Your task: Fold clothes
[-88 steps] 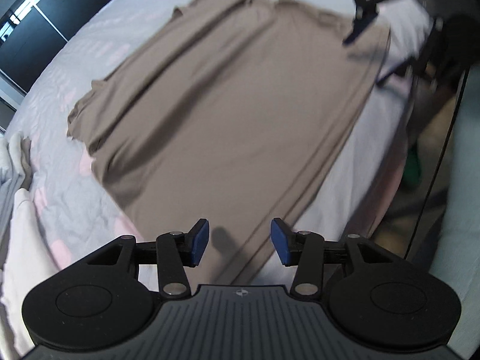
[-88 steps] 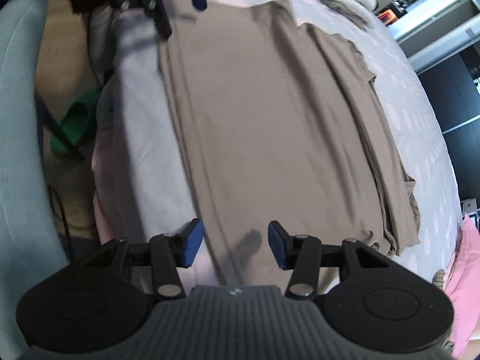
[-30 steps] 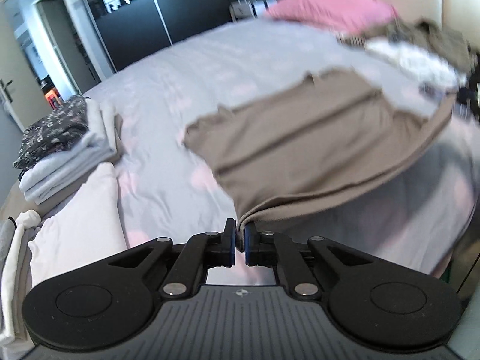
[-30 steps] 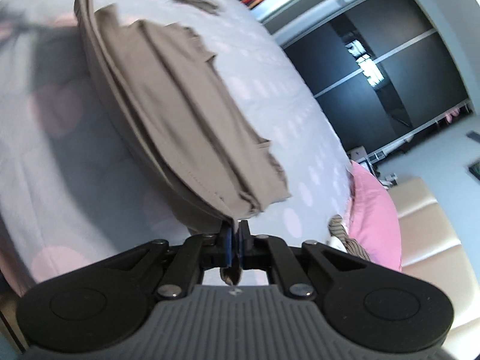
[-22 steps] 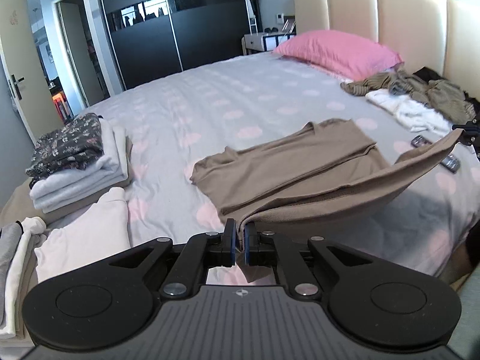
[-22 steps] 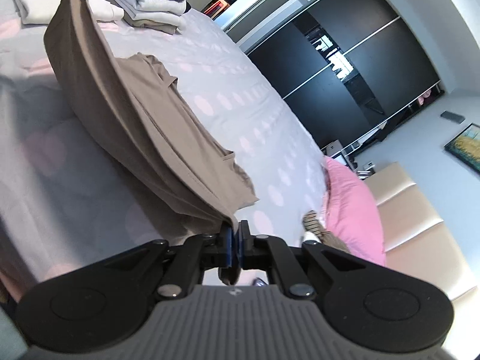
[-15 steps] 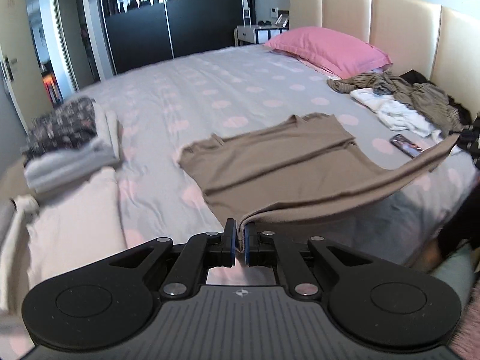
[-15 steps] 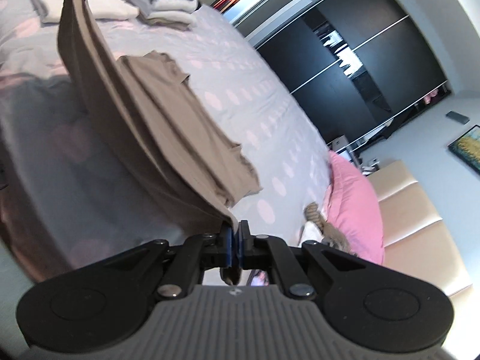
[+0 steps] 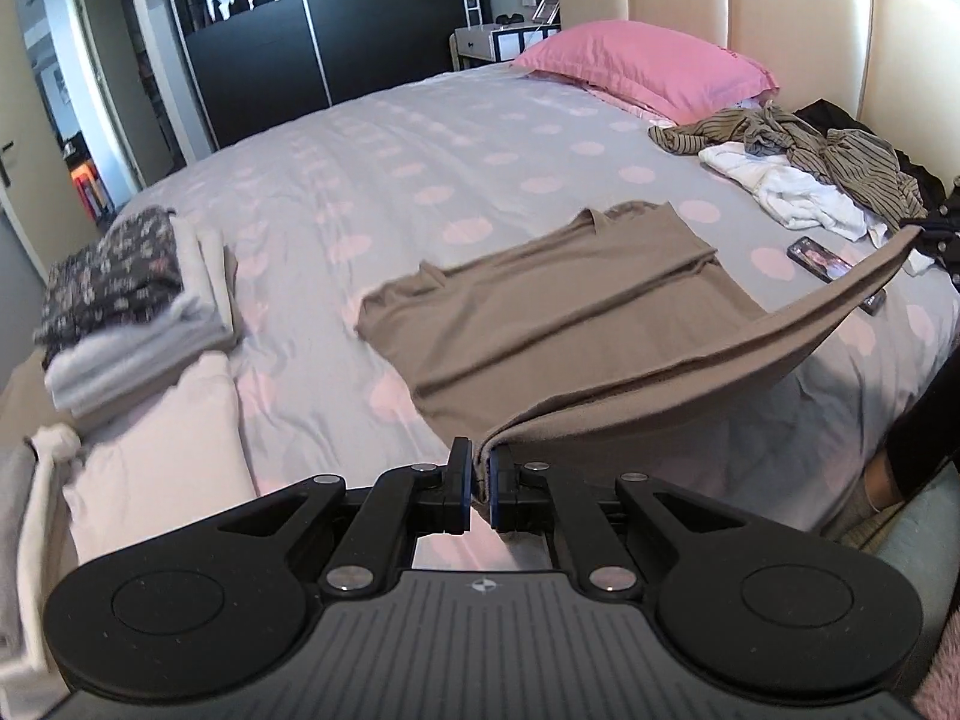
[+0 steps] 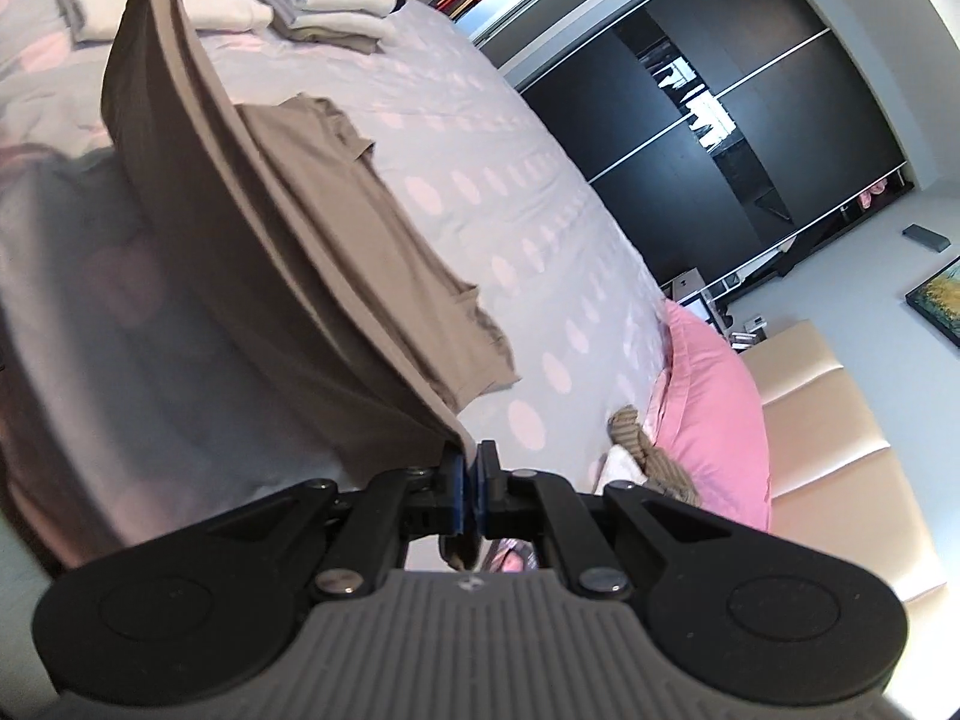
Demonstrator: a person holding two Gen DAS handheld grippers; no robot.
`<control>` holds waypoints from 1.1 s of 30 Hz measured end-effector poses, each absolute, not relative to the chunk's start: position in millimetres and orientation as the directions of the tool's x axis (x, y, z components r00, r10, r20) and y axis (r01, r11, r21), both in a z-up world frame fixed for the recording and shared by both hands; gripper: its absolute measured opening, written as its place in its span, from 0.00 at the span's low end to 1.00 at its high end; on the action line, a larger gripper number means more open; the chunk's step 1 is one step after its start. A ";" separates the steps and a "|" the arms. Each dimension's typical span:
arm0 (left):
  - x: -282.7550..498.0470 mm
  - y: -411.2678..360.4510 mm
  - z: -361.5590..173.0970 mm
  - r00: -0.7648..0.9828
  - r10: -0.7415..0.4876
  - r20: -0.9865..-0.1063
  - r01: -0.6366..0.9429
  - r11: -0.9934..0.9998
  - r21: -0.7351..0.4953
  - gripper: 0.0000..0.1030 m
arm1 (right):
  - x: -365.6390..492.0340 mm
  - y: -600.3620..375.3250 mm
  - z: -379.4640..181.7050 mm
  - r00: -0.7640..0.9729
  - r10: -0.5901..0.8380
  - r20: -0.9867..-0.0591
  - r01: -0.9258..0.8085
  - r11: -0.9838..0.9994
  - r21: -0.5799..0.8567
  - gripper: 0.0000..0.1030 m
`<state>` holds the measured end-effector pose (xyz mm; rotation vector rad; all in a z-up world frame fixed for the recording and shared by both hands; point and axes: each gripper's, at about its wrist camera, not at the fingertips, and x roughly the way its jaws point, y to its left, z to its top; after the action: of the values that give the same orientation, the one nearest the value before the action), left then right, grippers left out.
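The left gripper (image 9: 477, 480) has its jaws pinched tight on one corner of the brown garment (image 9: 558, 306), and the right gripper (image 10: 470, 483) has its jaws clamped just as tight on the opposite corner of the same edge. That held edge hangs in the air above the near side of the bed (image 9: 420, 174), stretched between the two grippers, while the far half of the garment lies flat on the spotted grey cover.

The left wrist view shows the whole spread of the bed: a pink pillow (image 9: 648, 69) at the headboard end, a heap of striped and white clothes (image 9: 804, 162) beside the pillow, a phone (image 9: 819, 258) on the cover between that heap and the garment, and stacks of folded laundry (image 9: 126, 300) along the bed's left side. The right gripper appears there only as a dark shape at the lifted edge's far end.

The right wrist view looks along the raised edge from its other end, showing the garment's underside curving down toward the bed, the folded laundry beyond it, and the dark wardrobe doors (image 10: 720, 138) past the bed.
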<state>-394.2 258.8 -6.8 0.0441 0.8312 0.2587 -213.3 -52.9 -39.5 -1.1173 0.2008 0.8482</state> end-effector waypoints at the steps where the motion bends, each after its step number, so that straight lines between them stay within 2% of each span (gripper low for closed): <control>1: -388.4 262.1 -3.9 0.646 0.248 -0.722 -0.200 0.968 0.152 0.03 | -206.6 -48.1 -37.8 0.679 0.501 -0.536 -0.685 0.170 -0.709 0.04; 5: -360.9 276.0 3.7 0.643 0.275 -0.714 -0.160 0.961 0.226 0.03 | -179.4 -28.0 -31.1 0.677 0.516 -0.525 -0.681 0.169 -0.712 0.04; 16: -276.7 335.4 -6.7 0.602 0.309 -0.736 -0.118 0.947 0.300 0.03 | -92.2 49.0 -30.5 0.656 0.532 -0.536 -0.693 0.142 -0.707 0.04; 22: -218.0 378.3 -44.2 0.548 0.322 -0.772 -0.117 0.943 0.310 0.03 | -32.5 107.8 -59.2 0.625 0.509 -0.592 -0.734 0.126 -0.667 0.05; 33: -143.1 435.4 -128.8 0.453 0.279 -0.847 -0.166 0.960 0.227 0.03 | 45.8 187.4 -141.5 0.563 0.420 -0.712 -0.817 0.150 -0.557 0.05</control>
<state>-143.1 435.4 -128.8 0.1174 1.0664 0.2752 45.8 187.4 -141.5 -1.0925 0.4399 0.9297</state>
